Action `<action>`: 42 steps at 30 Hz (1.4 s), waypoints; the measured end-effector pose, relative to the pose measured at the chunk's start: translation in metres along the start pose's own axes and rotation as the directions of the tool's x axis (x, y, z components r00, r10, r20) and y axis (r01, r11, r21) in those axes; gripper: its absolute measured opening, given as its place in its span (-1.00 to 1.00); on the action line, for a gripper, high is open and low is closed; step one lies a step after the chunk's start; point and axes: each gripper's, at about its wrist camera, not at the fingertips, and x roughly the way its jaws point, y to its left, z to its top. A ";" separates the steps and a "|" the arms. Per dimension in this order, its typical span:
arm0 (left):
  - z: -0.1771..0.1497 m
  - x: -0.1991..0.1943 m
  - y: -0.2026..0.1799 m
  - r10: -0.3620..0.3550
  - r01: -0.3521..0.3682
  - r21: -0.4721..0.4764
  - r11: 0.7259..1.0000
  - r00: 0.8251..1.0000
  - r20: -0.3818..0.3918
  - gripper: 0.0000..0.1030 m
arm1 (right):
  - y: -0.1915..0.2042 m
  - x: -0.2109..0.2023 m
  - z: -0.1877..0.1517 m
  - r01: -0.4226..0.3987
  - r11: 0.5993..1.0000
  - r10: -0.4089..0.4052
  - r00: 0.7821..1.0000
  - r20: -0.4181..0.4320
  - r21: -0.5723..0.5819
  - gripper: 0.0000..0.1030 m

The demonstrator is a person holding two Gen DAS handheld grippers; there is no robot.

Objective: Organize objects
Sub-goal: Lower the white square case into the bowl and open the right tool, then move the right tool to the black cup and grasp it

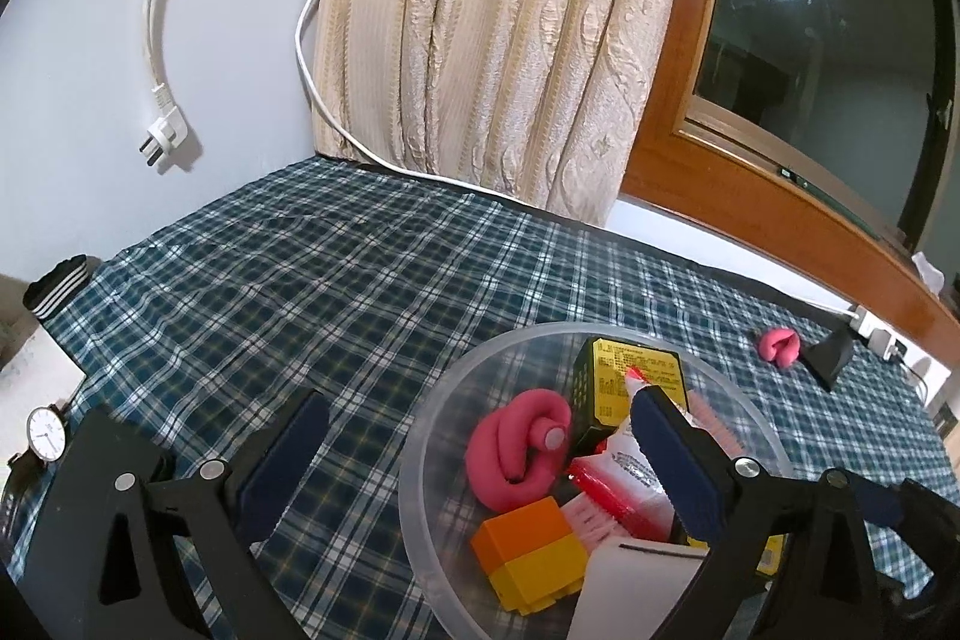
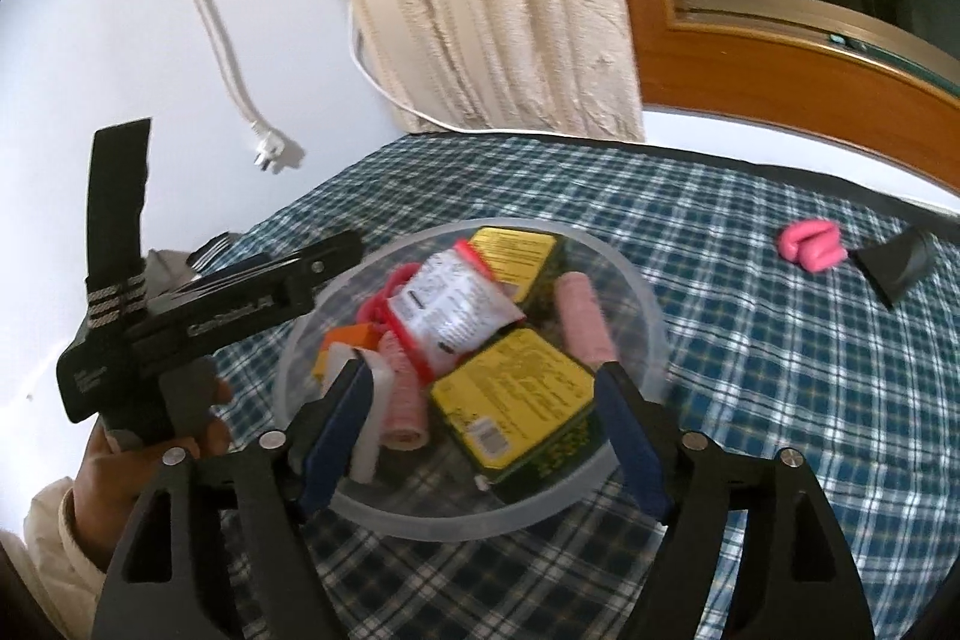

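1. The clear round plastic bowl [image 2: 636,280] on the blue-and-white checked tablecloth [image 1: 300,268] already holds most of the clutter: two yellow-and-black printed boxes [image 2: 516,388], a white sachet with red edges [image 2: 447,310], a coiled pink foam roller [image 1: 516,454], an orange-and-yellow toy brick [image 1: 531,544] and pale pink rolls [image 2: 582,322]; sorting looks well advanced.
2. Still outside the bowl, well apart from it toward the window side, lie a folded pink foam piece [image 2: 810,244] and, just beside it, a black wedge-shaped object [image 2: 900,268]; a white-faced wristwatch with a black strap [image 1: 45,433] sits at the cloth's left edge; whether that belongs to the task I cannot tell.
3. The left gripper [image 1: 480,460] has its jaws spread wide and holds nothing; its right finger reaches over the bowl's contents near the sachet, while its left finger hangs over bare cloth outside the rim.
4. The right gripper [image 2: 486,442] is also parted wide and empty; its fingers straddle the near yellow box above the bowl's front rim, though contact is unclear in the blurred view.
5. The pink piece looks the likeliest next pick.
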 end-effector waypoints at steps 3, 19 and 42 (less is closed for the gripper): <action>-0.001 0.001 -0.001 0.007 -0.007 0.005 1.000 1.000 -0.002 0.99 | -0.007 -0.001 -0.001 0.020 1.000 -0.020 1.000 0.000 0.017 0.60; -0.006 0.006 -0.012 0.054 -0.053 0.062 0.997 0.998 -0.010 0.99 | -0.055 0.001 -0.007 0.212 0.971 -0.207 0.977 -0.058 0.108 0.68; -0.004 0.005 -0.089 -0.065 0.079 0.209 0.975 0.995 -0.071 0.99 | -0.164 -0.004 -0.006 0.401 0.895 -0.386 0.915 -0.115 0.195 0.68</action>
